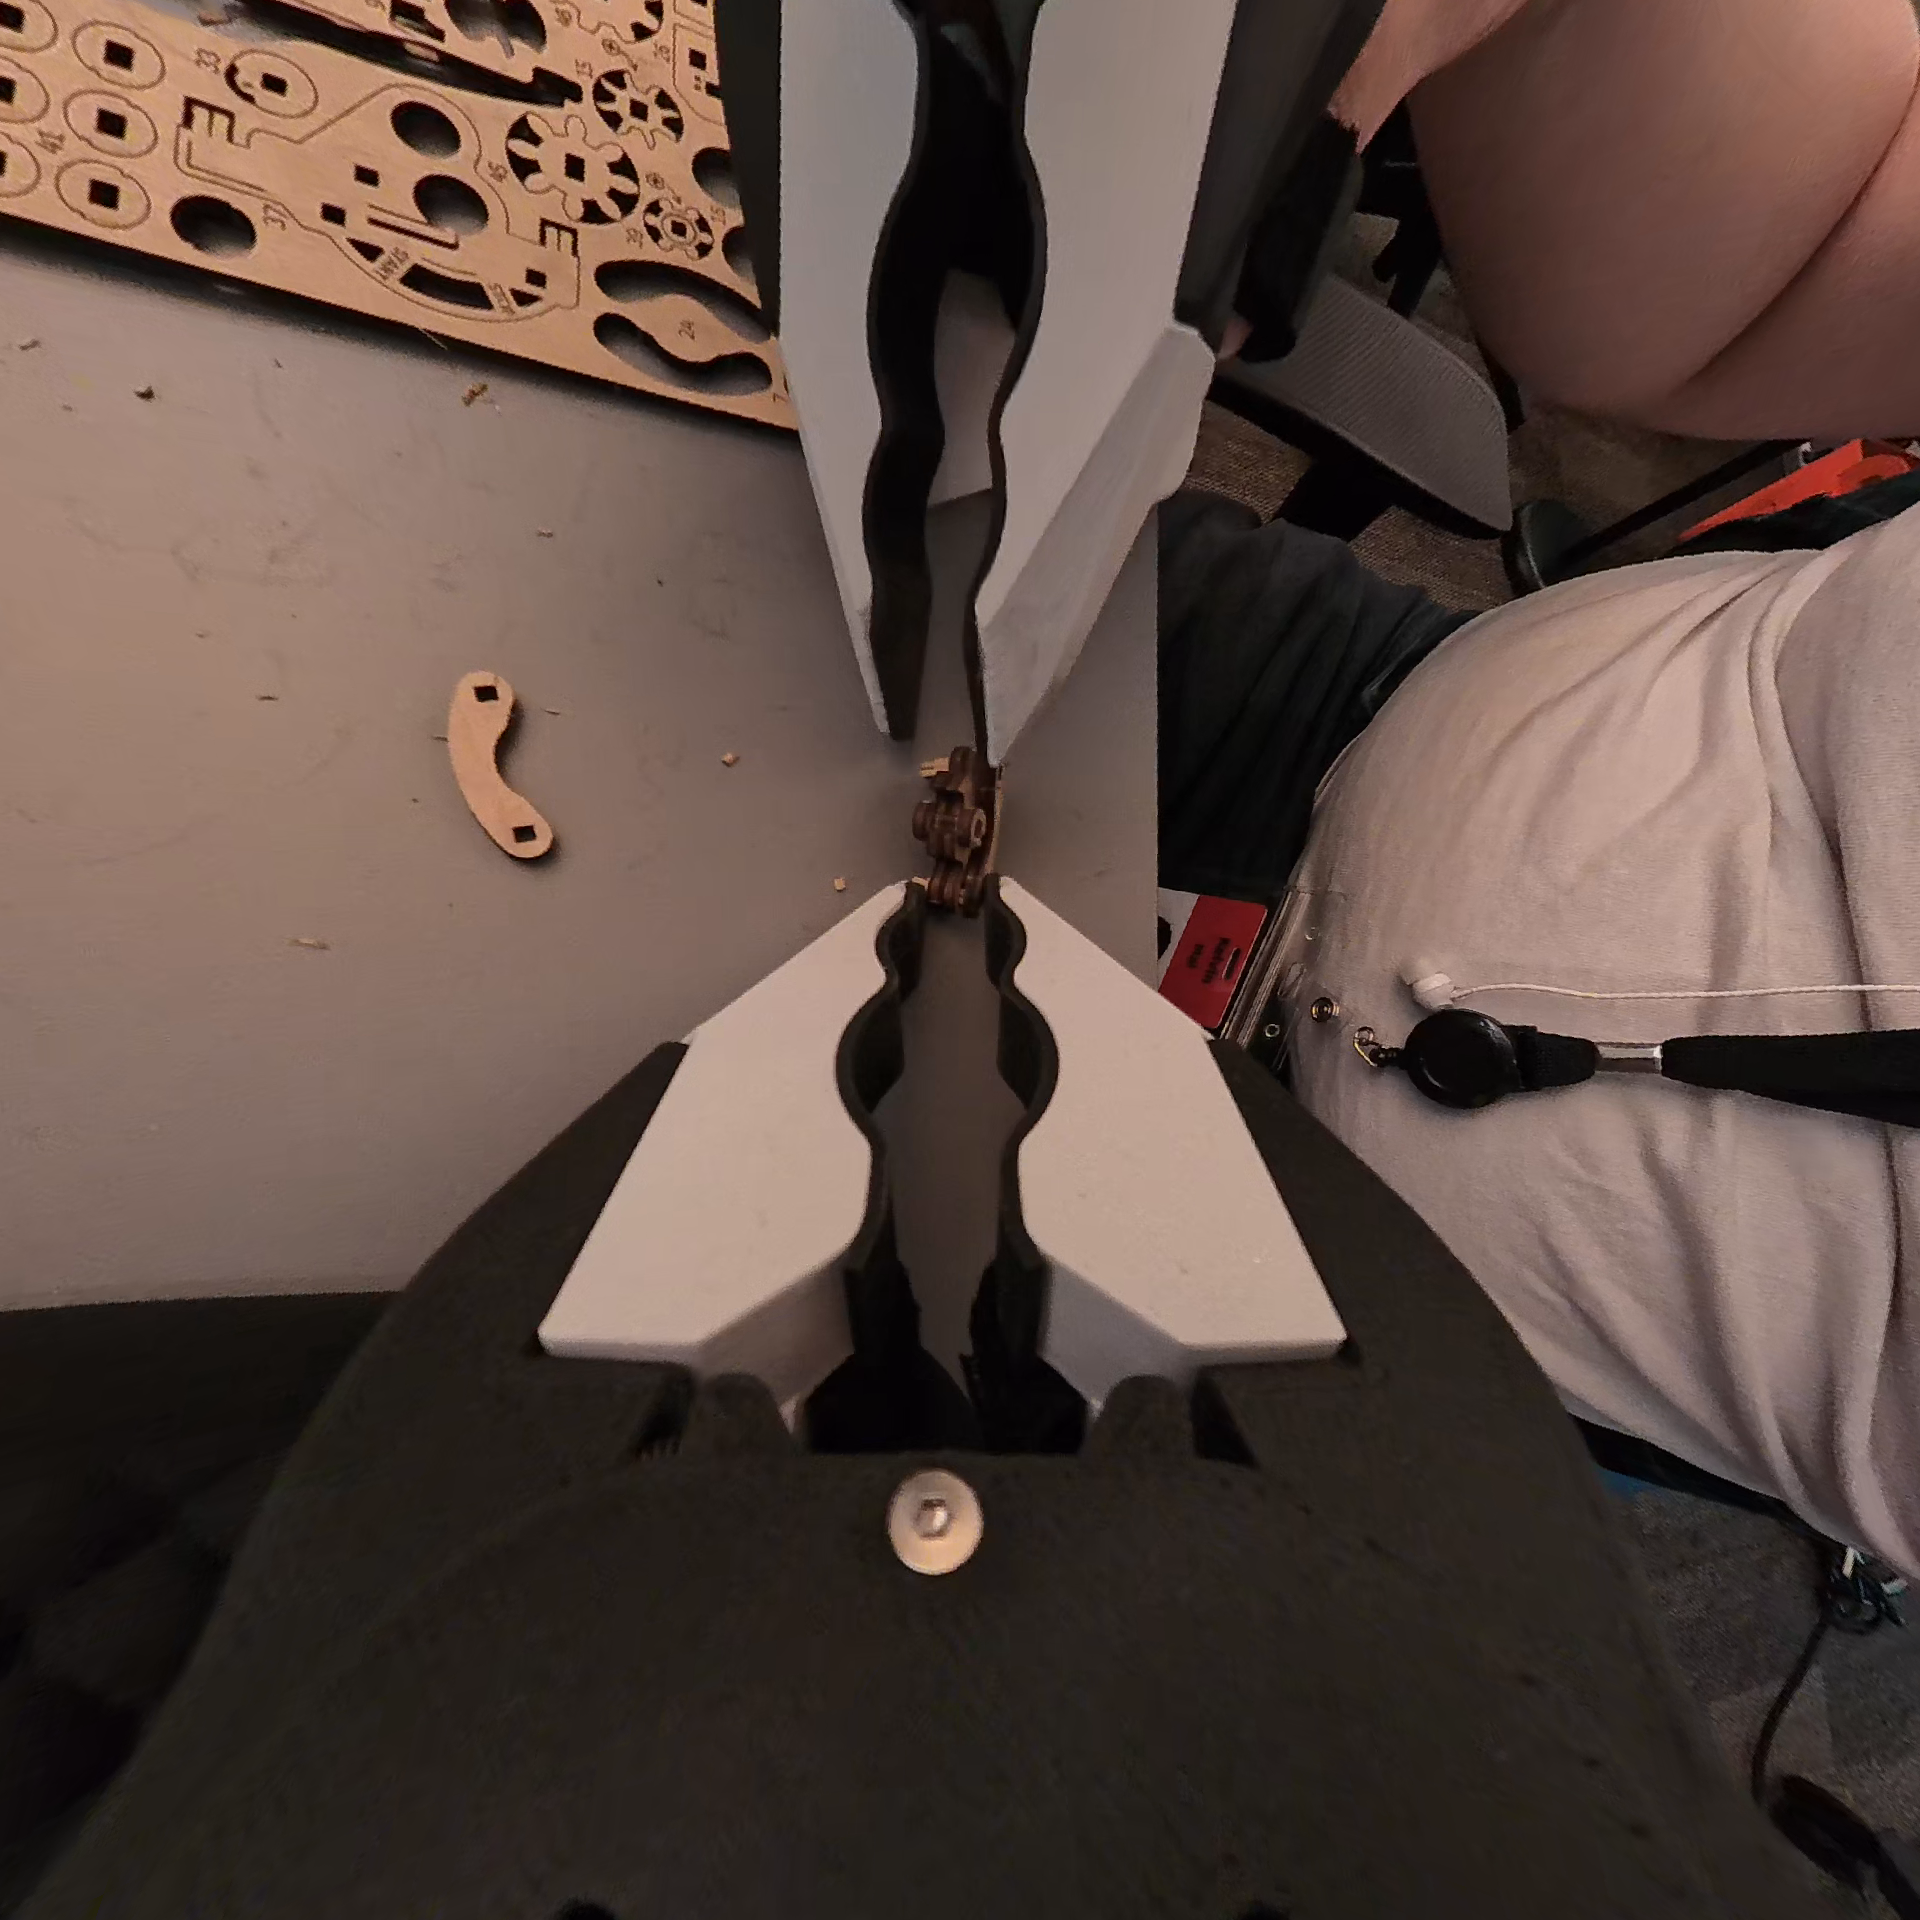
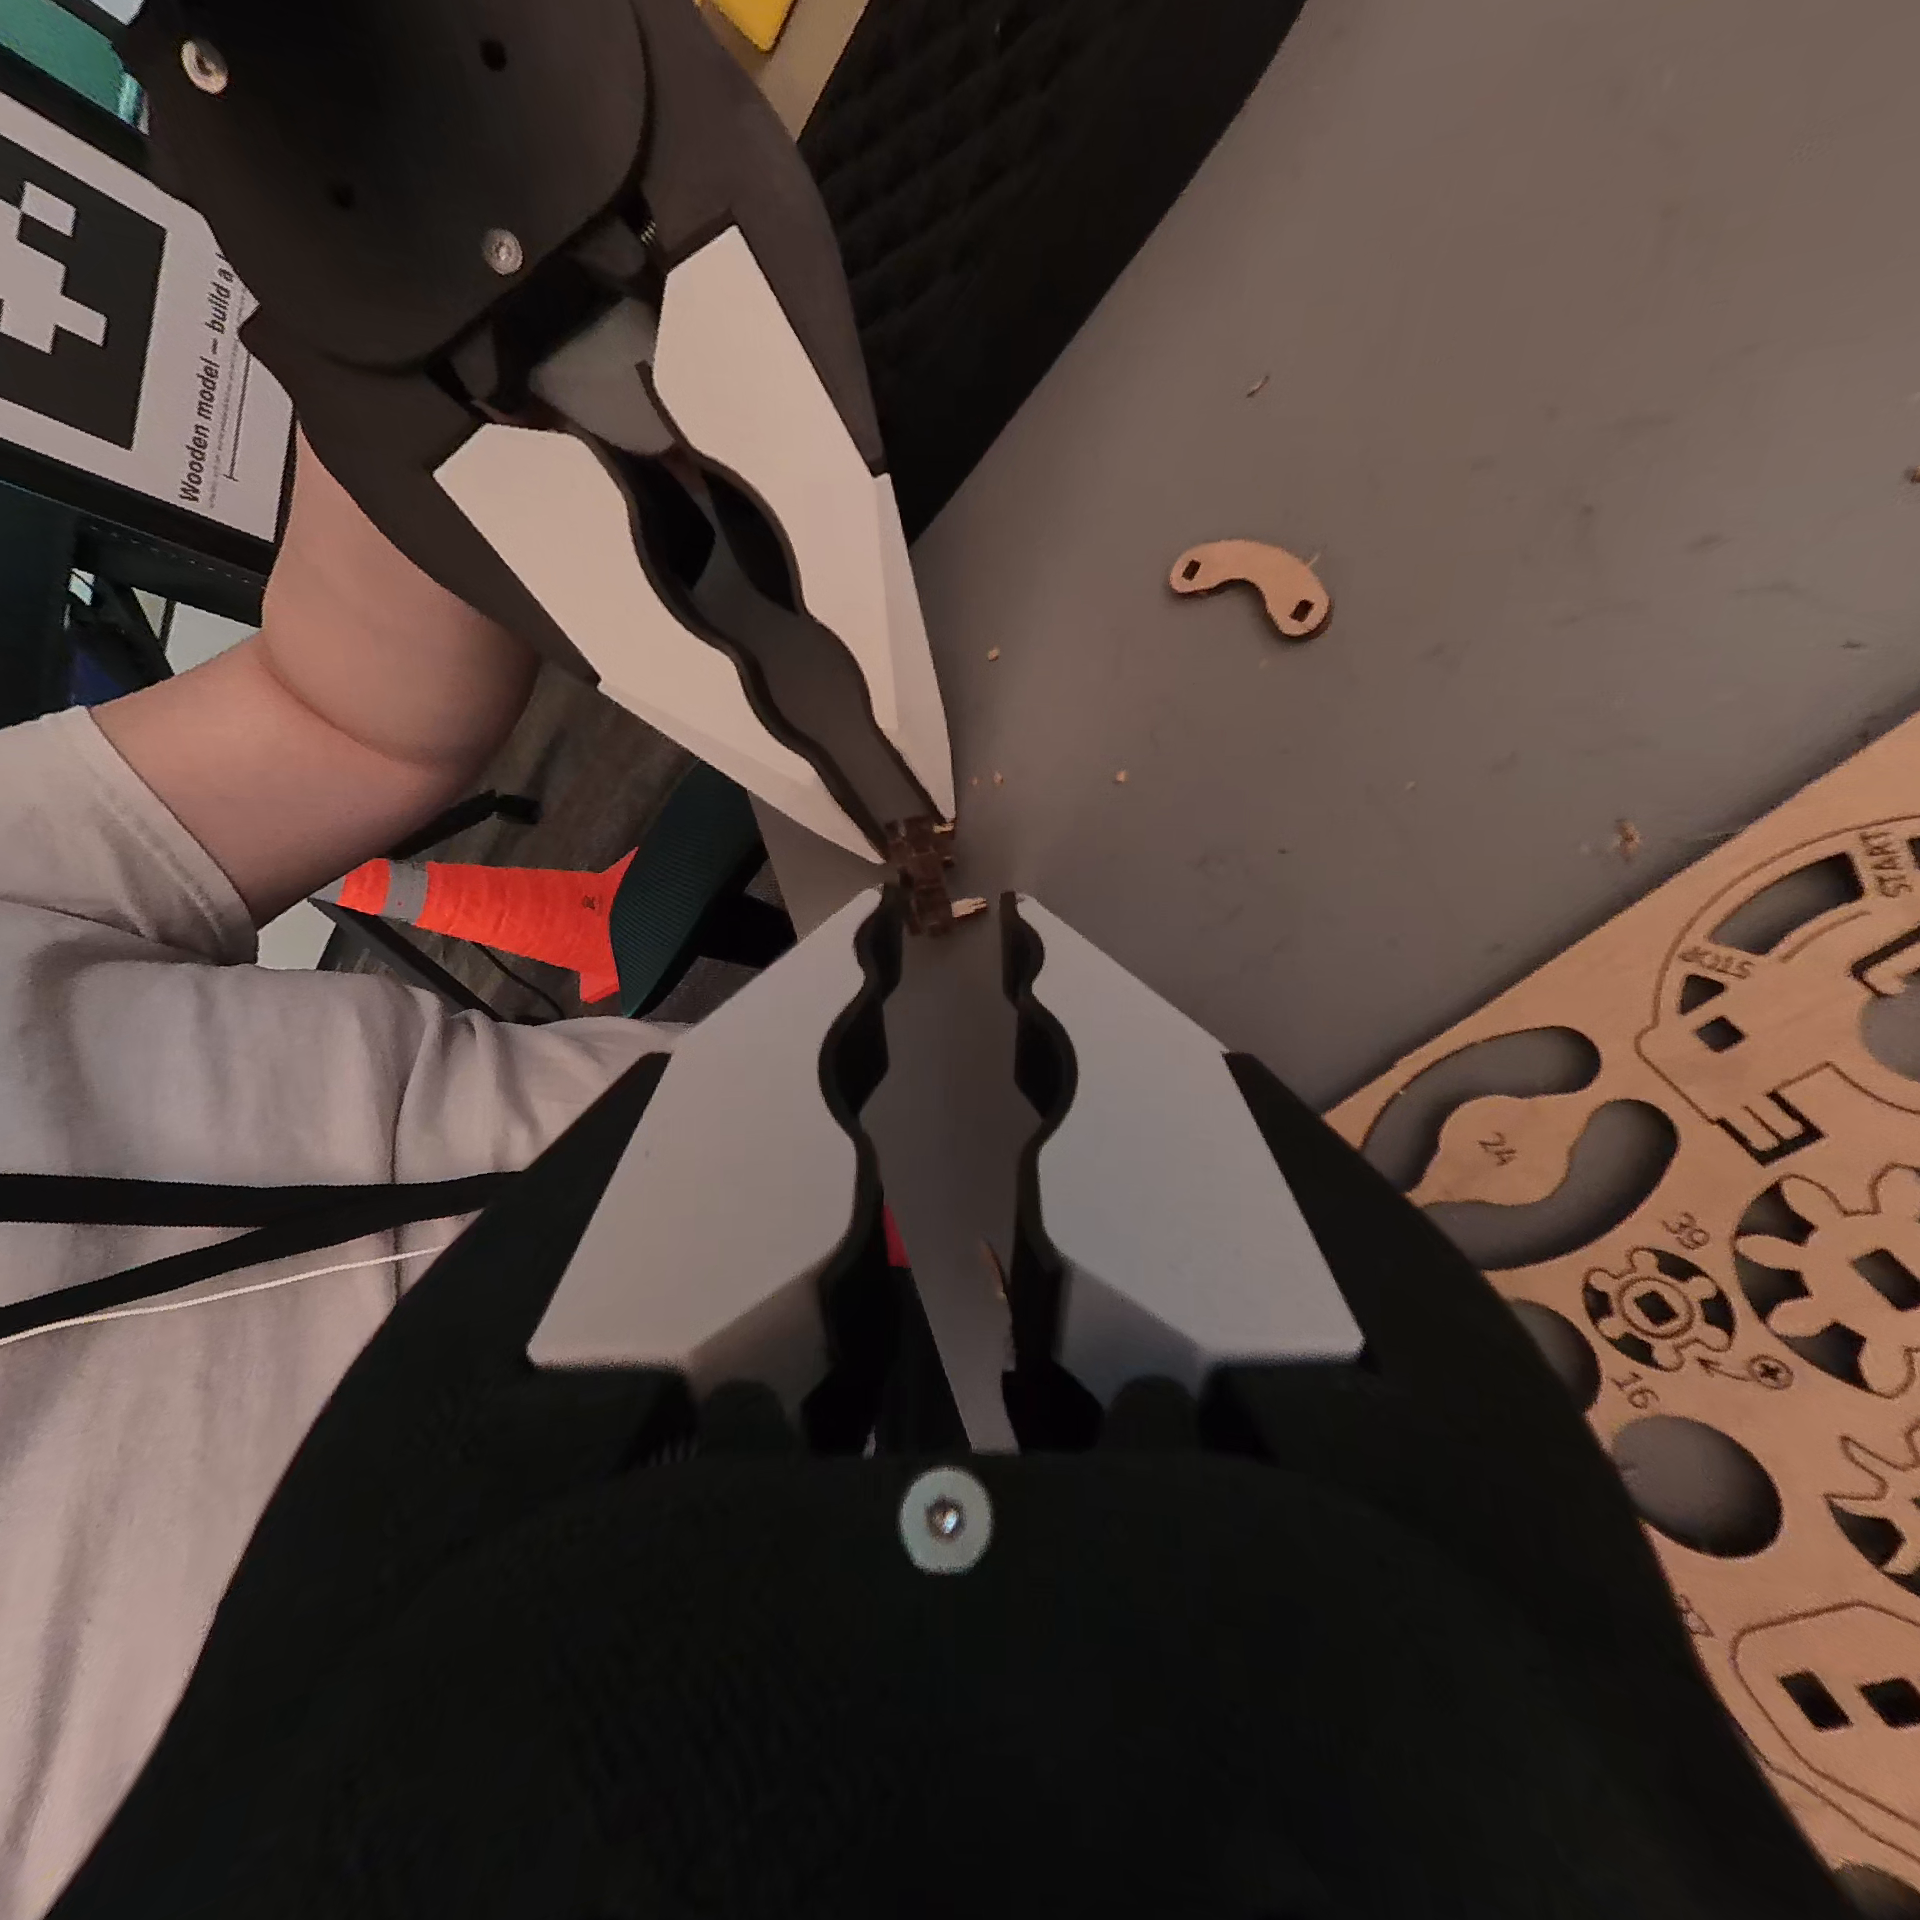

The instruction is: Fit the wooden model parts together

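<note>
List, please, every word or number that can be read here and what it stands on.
I cannot quote writing; these things bear it:
Wooden parts sheet: engraved numbers and short words, legible.
White marker sheet: a printed line, partly cut off.
Red card: too small to read.

bare grey tabletop point(image 1: 312, 1039) open leftward, lone curved wooden piece point(image 1: 497, 764) there, cut-out sheet point(image 1: 343, 177) beyond

We see the curved piece point(image 1: 497, 764) lying on the tabletop point(image 1: 260, 1039), apart from the cutout sheet point(image 1: 364, 166), seemingly behind it
</note>
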Demonstrator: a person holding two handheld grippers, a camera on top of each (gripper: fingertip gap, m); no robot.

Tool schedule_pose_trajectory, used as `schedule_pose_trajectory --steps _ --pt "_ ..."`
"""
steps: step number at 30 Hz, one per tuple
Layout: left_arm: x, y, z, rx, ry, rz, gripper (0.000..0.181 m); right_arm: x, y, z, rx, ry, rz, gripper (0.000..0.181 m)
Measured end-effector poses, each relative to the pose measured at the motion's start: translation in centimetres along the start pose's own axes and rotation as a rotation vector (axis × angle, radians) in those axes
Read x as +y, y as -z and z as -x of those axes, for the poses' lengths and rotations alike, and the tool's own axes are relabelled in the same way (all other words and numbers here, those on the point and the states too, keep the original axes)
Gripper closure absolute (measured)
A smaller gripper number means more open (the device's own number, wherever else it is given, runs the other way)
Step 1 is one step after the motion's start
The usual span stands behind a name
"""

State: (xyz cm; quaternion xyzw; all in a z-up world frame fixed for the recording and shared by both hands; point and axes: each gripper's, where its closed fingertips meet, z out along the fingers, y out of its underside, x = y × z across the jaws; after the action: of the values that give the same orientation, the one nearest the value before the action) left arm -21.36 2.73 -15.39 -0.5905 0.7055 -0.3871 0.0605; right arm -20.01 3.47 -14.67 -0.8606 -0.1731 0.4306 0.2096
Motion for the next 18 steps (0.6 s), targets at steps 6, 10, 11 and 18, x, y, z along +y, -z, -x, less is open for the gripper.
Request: schedule_pose_trajectory --steps 6,10,11,18 --pt "-0.01 0.01 0.01 0.001 0.002 0.0 0.174 0.14 -0.08 -0.21 0.007 0.002 0.008 0.166" --pt "-0.04 0.02 0.02 0.006 0.008 -0.003 0.172 0.19 -0.08 -0.25 0.009 0.015 0.012 0.166" --pt "-0.04 0.02 0.02 0.007 0.009 -0.003 0.172 0.17 -0.07 -0.24 0.009 0.021 0.011 0.166" --pt "-0.04 0.01 0.04 0.007 0.011 -0.004 0.172 0.28 0.0 -0.01 -0.008 0.12 0.017 0.16"
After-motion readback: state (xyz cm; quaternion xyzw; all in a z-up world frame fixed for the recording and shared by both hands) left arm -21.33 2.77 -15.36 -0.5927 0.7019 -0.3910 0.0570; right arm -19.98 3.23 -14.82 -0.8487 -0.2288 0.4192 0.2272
